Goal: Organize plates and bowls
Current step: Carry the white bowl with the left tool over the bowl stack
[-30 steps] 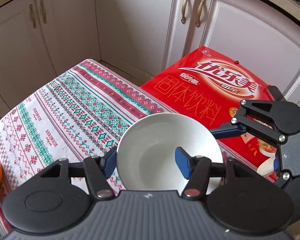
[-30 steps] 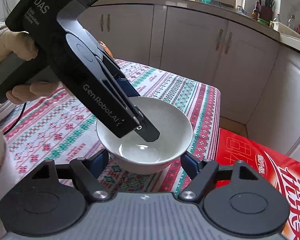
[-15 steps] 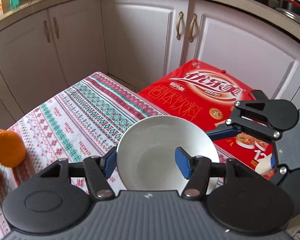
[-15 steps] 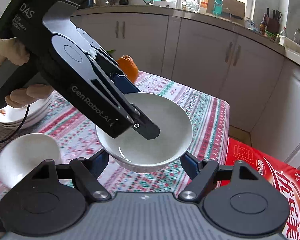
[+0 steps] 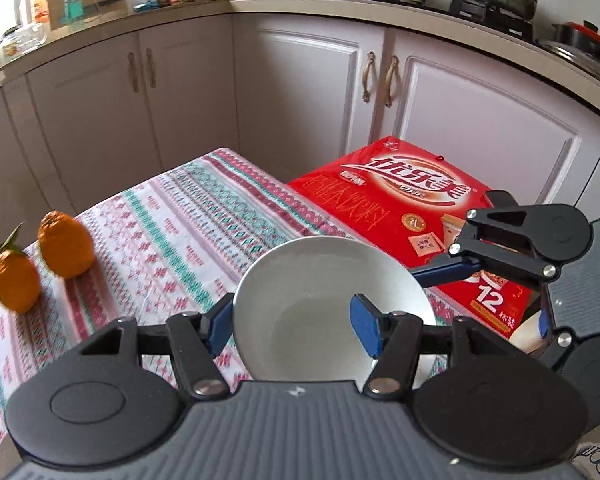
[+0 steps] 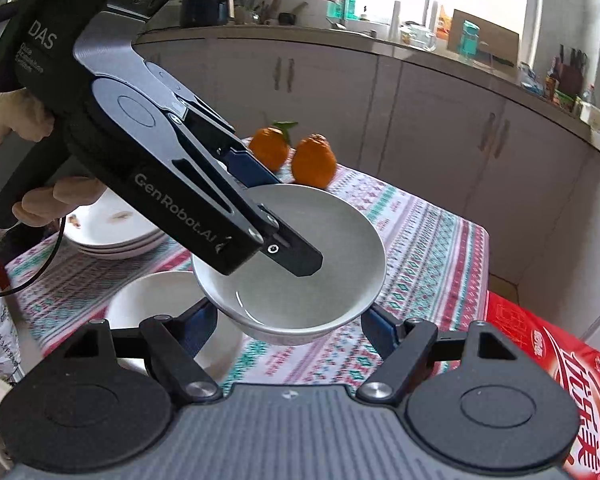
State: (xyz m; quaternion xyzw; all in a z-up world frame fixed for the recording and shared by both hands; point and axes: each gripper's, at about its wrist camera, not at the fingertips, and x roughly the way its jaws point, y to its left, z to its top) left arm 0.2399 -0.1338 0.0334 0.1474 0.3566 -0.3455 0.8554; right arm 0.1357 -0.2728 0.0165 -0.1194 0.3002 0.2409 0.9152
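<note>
My left gripper (image 5: 292, 322) is shut on the rim of a white bowl (image 5: 320, 296), one finger inside and one outside, and holds it in the air above the tablecloth; the same bowl (image 6: 312, 264) shows in the right wrist view with the left gripper (image 6: 276, 216) clamped on its near-left rim. My right gripper (image 6: 288, 328) is open, its fingers spread below and beside the held bowl, not touching it. A second white bowl (image 6: 156, 300) sits on the table under it to the left. A stack of white plates (image 6: 112, 232) stands further left.
Two oranges (image 5: 40, 260) lie at the table's far-left corner, also in the right wrist view (image 6: 296, 156). A red carton (image 5: 412, 208) stands beside the table's right edge. White kitchen cabinets (image 5: 300, 92) surround the table. A black cable (image 6: 28, 276) hangs at left.
The left gripper has lifted the bowl higher and carried it left across the table. The oranges, the plate stack and the second bowl have come into view. The right gripper follows, still open.
</note>
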